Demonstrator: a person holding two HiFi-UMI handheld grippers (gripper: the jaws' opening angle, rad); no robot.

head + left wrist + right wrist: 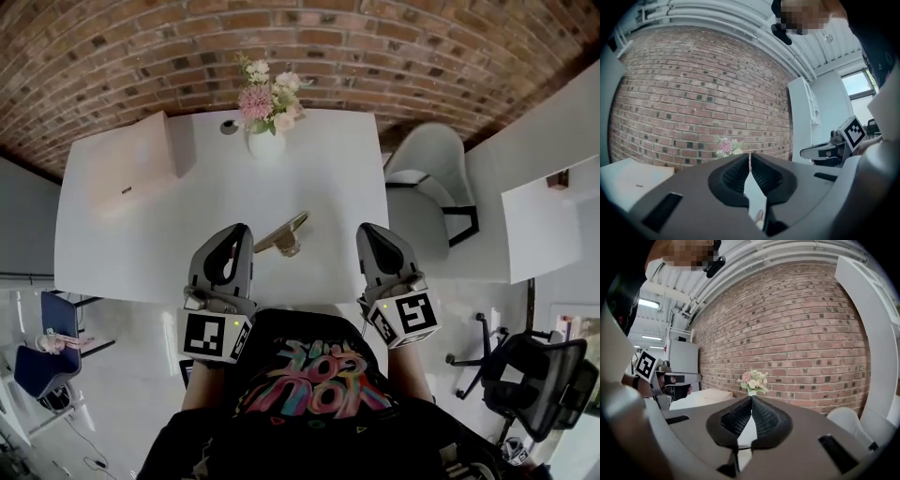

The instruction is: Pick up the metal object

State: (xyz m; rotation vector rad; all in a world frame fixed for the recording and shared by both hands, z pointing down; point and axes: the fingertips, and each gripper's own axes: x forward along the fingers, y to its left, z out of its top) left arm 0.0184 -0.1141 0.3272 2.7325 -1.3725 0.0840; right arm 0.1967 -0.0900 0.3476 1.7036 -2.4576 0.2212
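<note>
The metal object (281, 234), a brass-coloured bar on a small base, lies on the white table (141, 253) near its front edge. My left gripper (241, 230) hovers just left of it with its tips together and nothing between them. My right gripper (368, 230) is level with it on the right, a hand's width away, and is shut and empty. In the left gripper view the jaws (749, 155) meet at the tips, and a tan sliver shows low in the gap. In the right gripper view the jaws (751, 397) are closed and point at the flowers (753, 380).
A vase of flowers (267, 108) stands at the table's far edge and a pale box (131, 173) at its far left. A white chair (427, 178) sits right of the table, with another white table (548, 230) and a dark office chair (544, 375) beyond. A brick wall is behind.
</note>
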